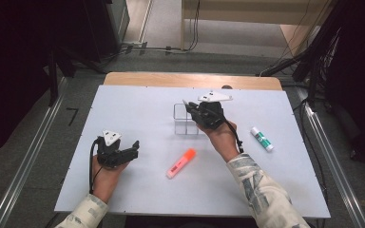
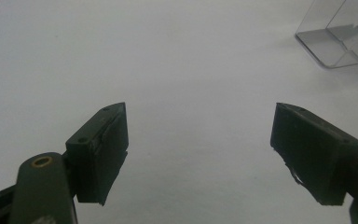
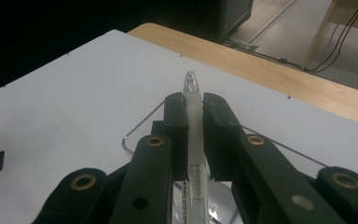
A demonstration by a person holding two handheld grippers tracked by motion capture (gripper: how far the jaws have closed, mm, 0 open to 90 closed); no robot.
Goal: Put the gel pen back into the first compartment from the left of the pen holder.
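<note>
We are pinching a clear pen (image 3: pixel 195 135) between the fingers of the right gripper (image 3: pixel 195 105), its long axis running along them and its tip poking out ahead, directly over the clear organizer box (image 1: pixel 186 124) at the middle of the white bench (image 1: pixel 138 109). The left gripper (image 2: pixel 198 154) is resting lower left with its fingers spread and empty, well apart from the box. An orange highlighter (image 1: pixel 181 163) and a glue stick (image 1: pixel 262 138) are lying nearer us.

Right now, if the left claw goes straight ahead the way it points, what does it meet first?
Probably nothing soon: the open left claw faces bare white table. The clear plastic box sits off to the side of its line, though depth is hard to judge.
</note>
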